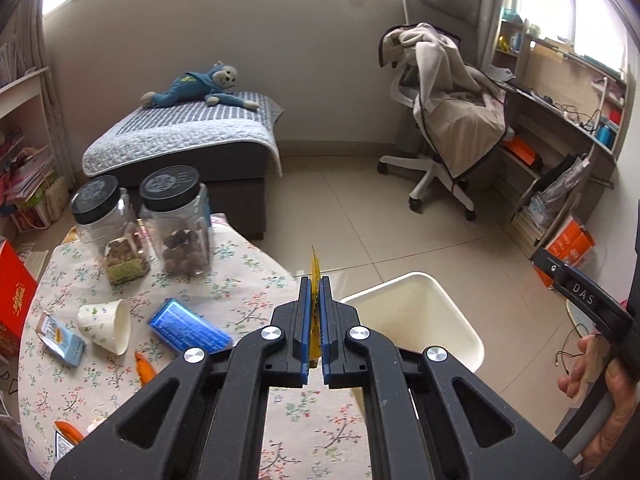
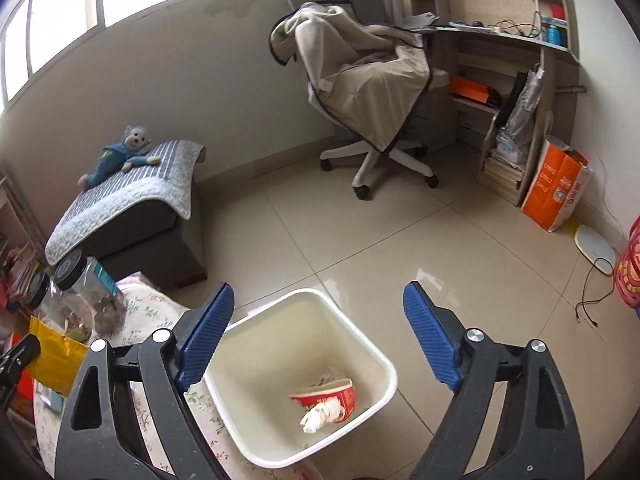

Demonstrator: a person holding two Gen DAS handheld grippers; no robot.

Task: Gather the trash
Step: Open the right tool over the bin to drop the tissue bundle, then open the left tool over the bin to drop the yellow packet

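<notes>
1. Standing on the floor beside the table [image 1: 240, 280], the white bin [image 2: 376, 364] holds a red paper bowl [image 2: 336, 394] and a crumpled white tissue [image 2: 320, 416].
2. Two clear jars [image 1: 176, 224] on the table hold nuts.
3. A paper cup [image 1: 106, 326] lies tipped on its side.
4. My left gripper [image 1: 315, 316] pinches a yellow wrapper [image 1: 316, 272] near the bin; my right gripper [image 2: 320, 336] hangs open above it.

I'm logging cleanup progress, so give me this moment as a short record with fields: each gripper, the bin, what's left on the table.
left gripper: shut on yellow wrapper, over the table edge
right gripper: open, above the bin, holding nothing
bin: white, on the floor beside the table, holds a red cup and crumpled paper
table: paper cup on its side, blue packet, two jars
</notes>
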